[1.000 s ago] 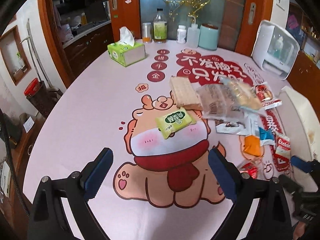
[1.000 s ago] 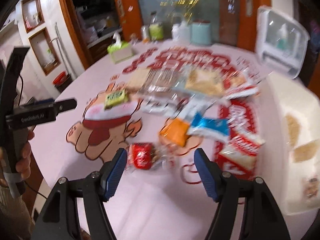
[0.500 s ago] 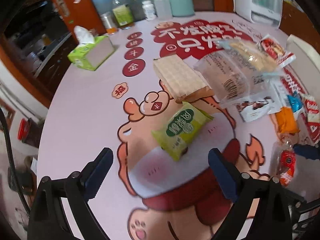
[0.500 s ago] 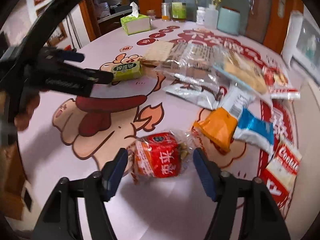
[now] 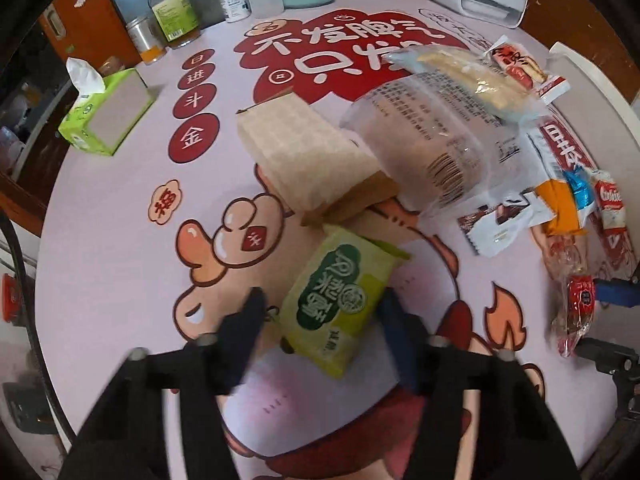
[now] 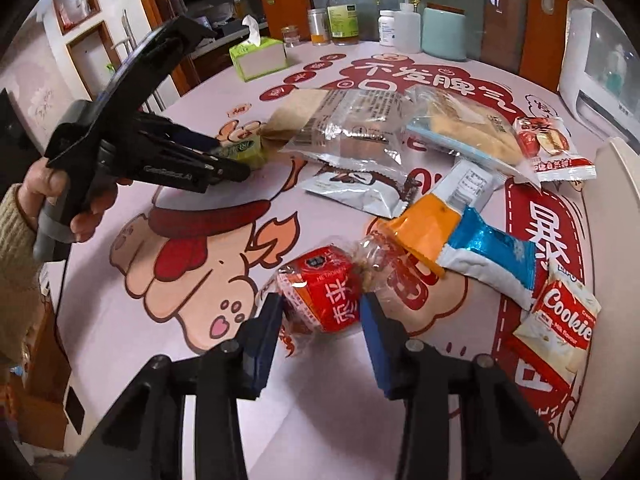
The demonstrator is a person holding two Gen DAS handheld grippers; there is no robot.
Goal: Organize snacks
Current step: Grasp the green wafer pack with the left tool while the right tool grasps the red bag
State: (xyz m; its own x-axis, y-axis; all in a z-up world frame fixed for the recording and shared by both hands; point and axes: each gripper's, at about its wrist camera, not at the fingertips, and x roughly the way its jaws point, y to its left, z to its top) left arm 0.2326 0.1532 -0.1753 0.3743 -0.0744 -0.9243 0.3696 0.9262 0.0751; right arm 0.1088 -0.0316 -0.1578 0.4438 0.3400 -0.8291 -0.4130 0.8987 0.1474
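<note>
We are working over the round table with its cartoon cloth, snacks scattered across its right half beside a white tray at the edge. We are taking two packets at once, so each grab should finish square before we lift.

The left gripper is closing around the green snack packet, which is lying slantwise on the cartoon's face; the right-hand pad looks to be meeting its edge, the other not yet. We are judging it best to centre the jaws on the packet's middle, since a corner grip could let it swivel.

The right gripper is closing on the red-labelled clear packet, both pads at or just beside its sides. We should be squeezing gently: the wrapper looks crinkly and the orange packet is lying just beside its twisted end.
</note>
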